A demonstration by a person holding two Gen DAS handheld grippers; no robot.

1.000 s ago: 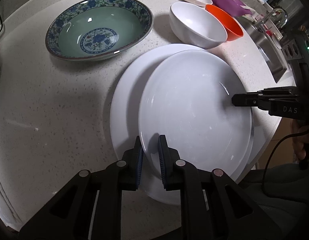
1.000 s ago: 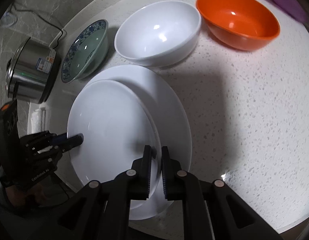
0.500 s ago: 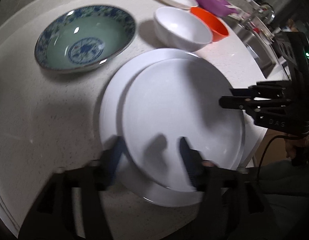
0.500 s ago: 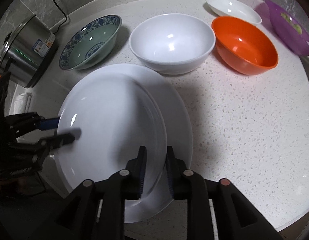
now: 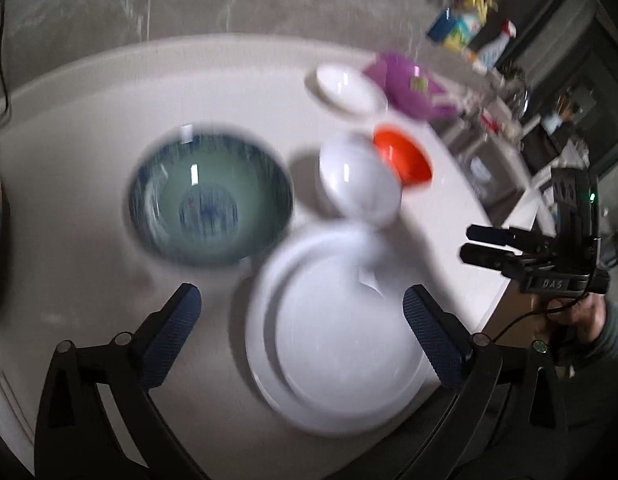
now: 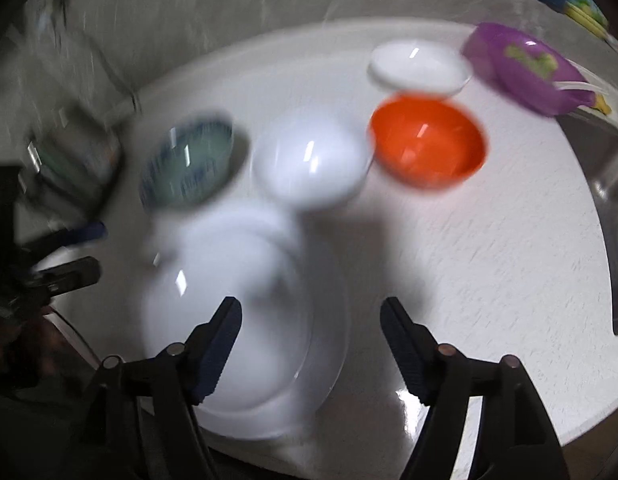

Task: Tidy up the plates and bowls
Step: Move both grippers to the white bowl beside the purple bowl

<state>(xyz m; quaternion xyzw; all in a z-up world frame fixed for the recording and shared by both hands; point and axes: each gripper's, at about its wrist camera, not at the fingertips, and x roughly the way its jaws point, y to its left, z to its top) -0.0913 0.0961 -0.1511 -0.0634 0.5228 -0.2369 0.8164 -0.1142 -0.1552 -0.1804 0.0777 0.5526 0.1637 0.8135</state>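
Both my claws, left (image 5: pixel 301 308) and right (image 6: pixel 311 320), have just been opening; wide now, empty, above the stacked plates (image 5: pixel 341 344) on the worktop (image 5: pixel 69 184).

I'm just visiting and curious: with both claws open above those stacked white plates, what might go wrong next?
The two white plates sit close to the counter's edge, so a nudge might tip them off. The white bowl and orange bowl stand close together; the open right gripper reaching for one could bump the other.
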